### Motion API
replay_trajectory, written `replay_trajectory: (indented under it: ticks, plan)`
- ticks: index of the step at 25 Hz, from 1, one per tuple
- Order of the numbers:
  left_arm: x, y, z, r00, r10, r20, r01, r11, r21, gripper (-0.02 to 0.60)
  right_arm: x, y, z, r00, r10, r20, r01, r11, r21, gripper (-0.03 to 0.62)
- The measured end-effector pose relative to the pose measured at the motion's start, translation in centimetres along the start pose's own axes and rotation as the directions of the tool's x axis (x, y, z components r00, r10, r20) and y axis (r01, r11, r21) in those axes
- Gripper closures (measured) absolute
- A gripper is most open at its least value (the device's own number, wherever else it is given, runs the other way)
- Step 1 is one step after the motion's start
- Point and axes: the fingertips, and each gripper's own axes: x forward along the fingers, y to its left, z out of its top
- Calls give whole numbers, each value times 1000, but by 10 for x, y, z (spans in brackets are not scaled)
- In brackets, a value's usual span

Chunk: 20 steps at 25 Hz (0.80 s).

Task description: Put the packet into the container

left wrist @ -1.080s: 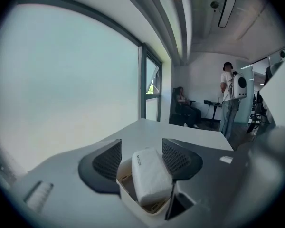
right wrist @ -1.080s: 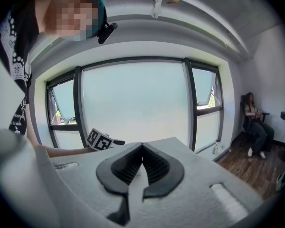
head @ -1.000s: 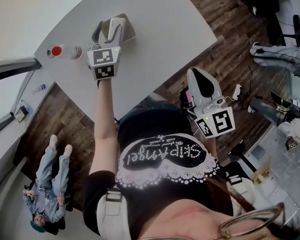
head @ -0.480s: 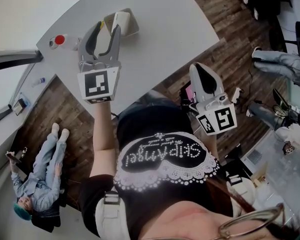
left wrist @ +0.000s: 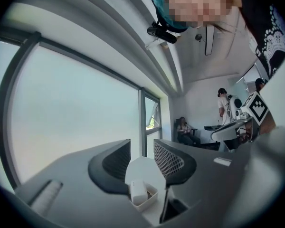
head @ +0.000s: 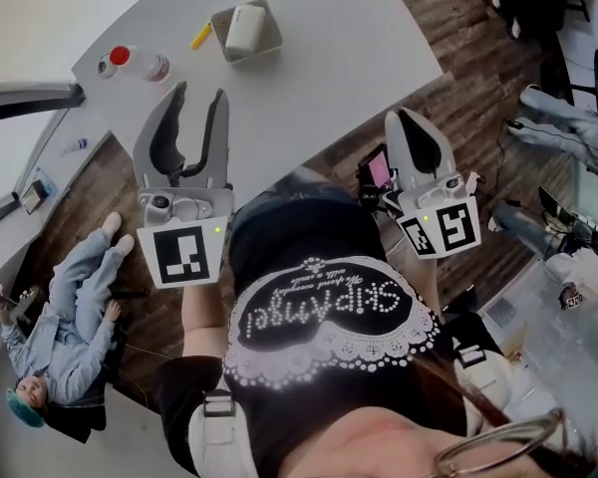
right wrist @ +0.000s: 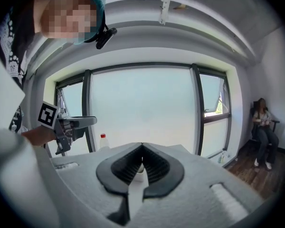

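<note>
The white packet [head: 244, 28] lies inside the grey open container [head: 267, 34] at the far side of the grey table [head: 309, 78]. In the left gripper view the packet [left wrist: 138, 190] shows in the container [left wrist: 149, 199] beyond the jaws. My left gripper [head: 198, 94] hangs over the near table edge, well short of the container. Its jaws stand apart and are closing, with nothing between them. My right gripper [head: 412, 119] is held near my body off the table's edge; its jaws [right wrist: 142, 148] meet at the tips and hold nothing.
A bottle with a red cap [head: 132, 63] and a yellow object [head: 200, 36] lie left of the container. One person sits on a chair at the left [head: 50, 337], and another person's legs show at the right [head: 568, 118]. The floor is dark wood.
My left gripper has drawn back from over the container towards my body, and its jaws have narrowed. The packet stays in the container. The right gripper has hardly moved.
</note>
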Motion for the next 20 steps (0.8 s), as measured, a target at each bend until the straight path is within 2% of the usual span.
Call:
replay_trajectory:
  ticks: [3, 10, 20]
  plan:
    - [-16, -3, 0, 1000, 23, 8, -23, 1000, -13, 426, 3, 4, 2, 1000, 15, 6, -15, 1000, -5, 592]
    - [-43, -14, -16, 998, 38, -45, -41, 997, -69, 449, 4, 11, 9, 999, 40, 12, -40, 999, -9, 592]
    - [-54, -19, -33, 995, 48, -87, -57, 992, -111, 495, 6, 19, 2, 999, 50, -5, -50, 999, 9, 592]
